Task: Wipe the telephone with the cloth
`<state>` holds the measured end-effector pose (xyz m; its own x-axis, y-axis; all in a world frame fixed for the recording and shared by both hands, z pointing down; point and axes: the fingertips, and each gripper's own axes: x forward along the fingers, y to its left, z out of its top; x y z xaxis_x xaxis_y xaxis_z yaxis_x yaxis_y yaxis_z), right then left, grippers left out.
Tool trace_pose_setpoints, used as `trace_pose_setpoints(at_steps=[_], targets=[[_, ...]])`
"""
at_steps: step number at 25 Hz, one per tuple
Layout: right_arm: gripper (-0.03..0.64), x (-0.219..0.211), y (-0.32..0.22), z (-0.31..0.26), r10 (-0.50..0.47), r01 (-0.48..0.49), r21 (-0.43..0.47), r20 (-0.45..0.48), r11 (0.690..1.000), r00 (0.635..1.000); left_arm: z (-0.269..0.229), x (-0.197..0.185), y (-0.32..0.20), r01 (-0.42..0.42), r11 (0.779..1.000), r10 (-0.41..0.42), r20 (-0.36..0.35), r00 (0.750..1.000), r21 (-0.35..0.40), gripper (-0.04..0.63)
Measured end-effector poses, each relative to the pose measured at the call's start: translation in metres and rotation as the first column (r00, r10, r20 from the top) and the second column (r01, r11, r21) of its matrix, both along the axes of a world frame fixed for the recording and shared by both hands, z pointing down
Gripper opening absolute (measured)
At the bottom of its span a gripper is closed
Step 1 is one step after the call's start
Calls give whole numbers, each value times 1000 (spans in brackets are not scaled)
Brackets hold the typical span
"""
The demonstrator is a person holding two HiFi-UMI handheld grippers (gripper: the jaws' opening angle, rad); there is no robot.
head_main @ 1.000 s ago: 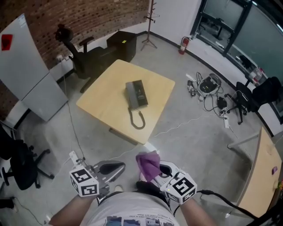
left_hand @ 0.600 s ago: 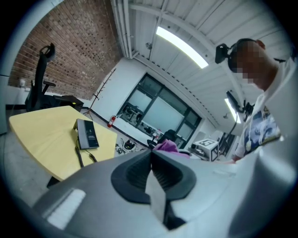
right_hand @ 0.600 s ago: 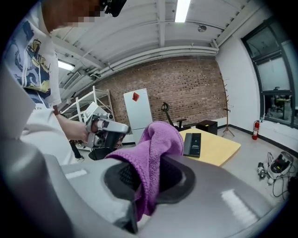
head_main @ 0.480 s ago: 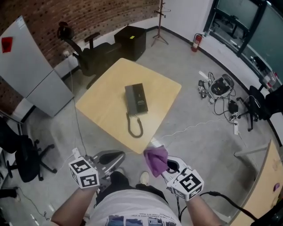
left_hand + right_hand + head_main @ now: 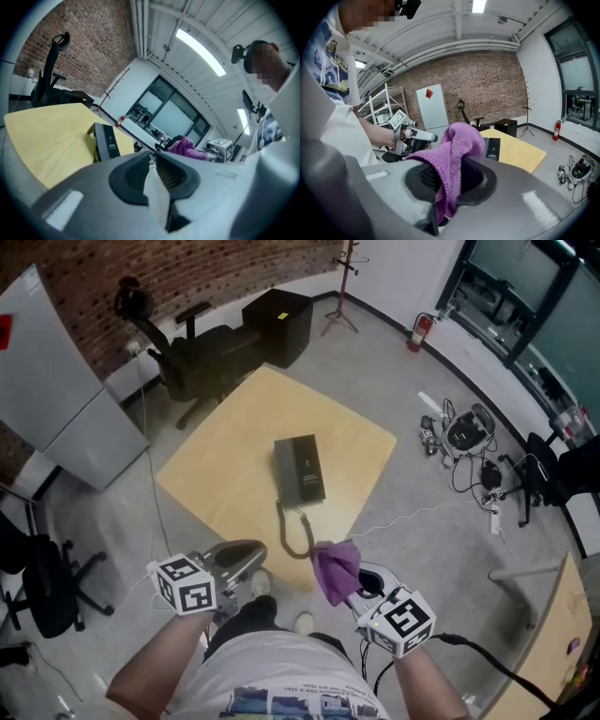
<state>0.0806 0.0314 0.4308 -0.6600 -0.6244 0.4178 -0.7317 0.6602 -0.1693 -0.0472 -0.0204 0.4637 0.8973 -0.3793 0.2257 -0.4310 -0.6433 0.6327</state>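
I'm gripping the purple cloth (image 5: 335, 566) tight in my right gripper (image 5: 356, 583), lower centre of the head view. My left gripper (image 5: 246, 552), lower left, has just been opening its jaws slightly, with nothing between them. The telephone (image 5: 300, 470) is lying mid-frame on the yellow table (image 5: 220, 474).

A dark grey telephone (image 5: 300, 470) lies flat near the middle of the yellow bench (image 5: 225, 474), its cord (image 5: 292, 532) looping toward the near edge. The purple cloth (image 5: 335, 568) stands bunched, clamped in the right tool (image 5: 351, 587), just off that edge.
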Motion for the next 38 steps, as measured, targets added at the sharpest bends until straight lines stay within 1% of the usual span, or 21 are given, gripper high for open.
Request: trace_pose_setpoints(at_steps=[2, 5, 8, 10, 13, 18, 23, 26, 31, 35, 36, 38], targets=[[43, -7, -13, -4, 20, -20, -6, -9, 1000, 1000, 8, -5, -18, -15, 1000, 15, -8, 1000, -17, 58], [43, -10, -29, -8, 52, -53, -11, -33, 999, 998, 22, -5, -44, -35, 998, 33, -38, 999, -53, 72], [43, -12, -42, -7, 102, -103, -16, -36, 995, 994, 41, -3, -69, -64, 993, 60, -47, 997, -103, 86], [43, -15, -48, -3, 120, -121, -27, -43, 992, 992, 56, -1, -85, -72, 986, 63, -66, 996, -147, 92], [43, -17, -52, 2, 118, -121, -49, -52, 991, 992, 78, 6, -104, -61, 977, 43, -91, 995, -202, 104], [43, -1, -61, 6, 103, -107, -82, -57, 991, 993, 116, 22, -137, -11, 963, -8, -72, 997, -269, 120], [43, 17, -68, 13, 82, -90, -117, -71, 989, 994, 147, 32, -166, 36, 941, -68, -84, 994, -337, 143], [43, 23, -71, 17, 66, -75, -136, -73, 988, 995, 157, 36, -178, 51, 931, -91, -95, 991, -362, 153], [43, 33, -76, 20, 52, -62, -159, -64, 985, 997, 164, 48, -184, 51, 920, -98, -102, 990, -389, 153], [43, 37, -80, 23, 49, -59, -170, -60, 984, 997, 169, 47, -189, 59, 914, -106, -95, 990, -402, 147], [43, 40, -80, 24, 50, -60, -172, -60, 983, 997, 169, 48, -189, 61, 913, -107, -92, 990, -404, 139], [43, 45, -79, 25, 52, -62, -174, -58, 983, 997, 168, 50, -186, 64, 911, -109, -90, 990, -406, 98]])
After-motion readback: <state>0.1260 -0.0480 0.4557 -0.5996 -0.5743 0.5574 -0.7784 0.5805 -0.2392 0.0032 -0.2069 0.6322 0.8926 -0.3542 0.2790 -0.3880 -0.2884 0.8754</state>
